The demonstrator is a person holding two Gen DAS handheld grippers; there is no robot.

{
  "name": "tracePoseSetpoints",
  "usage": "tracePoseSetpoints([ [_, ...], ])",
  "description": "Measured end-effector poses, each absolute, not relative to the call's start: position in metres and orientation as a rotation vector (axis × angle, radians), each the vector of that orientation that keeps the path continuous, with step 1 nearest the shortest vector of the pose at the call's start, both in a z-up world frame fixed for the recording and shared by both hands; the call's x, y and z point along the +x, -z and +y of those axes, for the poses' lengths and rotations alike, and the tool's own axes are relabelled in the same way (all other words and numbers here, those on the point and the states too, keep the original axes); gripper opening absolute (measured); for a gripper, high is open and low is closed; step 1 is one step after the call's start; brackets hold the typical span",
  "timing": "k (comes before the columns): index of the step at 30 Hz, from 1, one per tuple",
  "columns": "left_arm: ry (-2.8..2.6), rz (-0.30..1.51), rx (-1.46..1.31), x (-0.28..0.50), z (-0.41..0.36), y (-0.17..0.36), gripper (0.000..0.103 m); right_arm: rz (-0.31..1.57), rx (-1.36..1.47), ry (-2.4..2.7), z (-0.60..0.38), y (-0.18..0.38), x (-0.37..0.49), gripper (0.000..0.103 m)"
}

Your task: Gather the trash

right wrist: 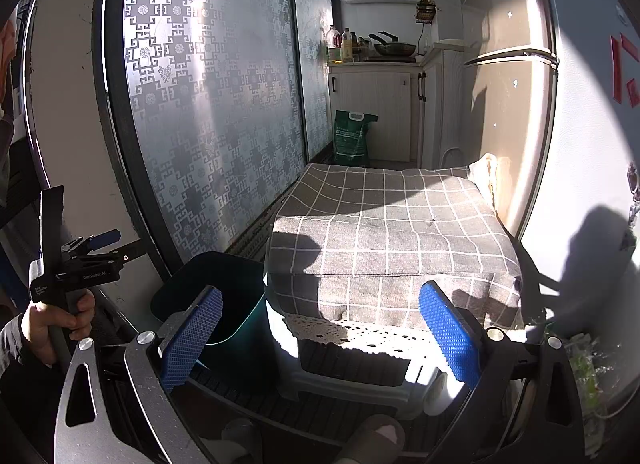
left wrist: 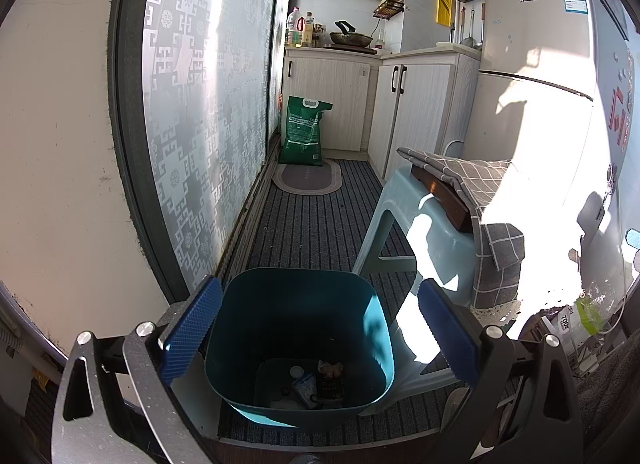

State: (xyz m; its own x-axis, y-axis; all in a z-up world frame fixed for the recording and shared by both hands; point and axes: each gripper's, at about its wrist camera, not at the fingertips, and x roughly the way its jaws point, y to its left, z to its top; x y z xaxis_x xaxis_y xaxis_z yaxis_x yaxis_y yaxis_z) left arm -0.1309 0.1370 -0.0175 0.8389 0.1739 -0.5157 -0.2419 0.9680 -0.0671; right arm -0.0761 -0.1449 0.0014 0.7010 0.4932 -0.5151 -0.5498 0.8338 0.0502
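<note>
A teal trash bin (left wrist: 300, 344) stands on the striped floor mat, with several bits of trash (left wrist: 320, 382) on its bottom. My left gripper (left wrist: 320, 338) is open and empty, held above the bin with its blue pads either side of it. The bin also shows in the right wrist view (right wrist: 224, 300), left of the cloth-covered stool. My right gripper (right wrist: 320, 338) is open and empty, facing the front of the grey checked cloth (right wrist: 384, 223). The left gripper (right wrist: 104, 244) shows in a hand at the far left.
A pale plastic stool (left wrist: 424, 232) under the checked cloth stands right of the bin. A white fridge (left wrist: 540, 103) is on the right, a patterned sliding door (left wrist: 192, 103) on the left. A green bag (left wrist: 302, 131) leans on the far cabinets. Plastic packaging (left wrist: 580, 316) lies at right.
</note>
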Motion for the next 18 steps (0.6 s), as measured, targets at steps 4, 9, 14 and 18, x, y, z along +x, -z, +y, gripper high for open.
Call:
tracePoseSetpoints([
  [4,-0.221,0.533,-0.132,-0.1307,0.137,0.0176,0.1,0.54,-0.11,-0.582,-0.1445,-0.0013,-0.0762,0.1],
  [9,-0.22,0.535,-0.132,-0.1304,0.1365,0.0183,0.1,0.54,-0.111,-0.582,-0.1446,-0.0015,-0.0762,0.1],
  [14,-0.22,0.537,-0.132,-0.1301,0.1365,0.0189,0.1,0.541,-0.111,-0.581,-0.1442,-0.0015,-0.0764,0.1],
  [18,-0.22,0.537,-0.131,-0.1299,0.1367,0.0199,0.1,0.543,-0.111,-0.58,-0.1446,-0.0009,-0.0758,0.1],
])
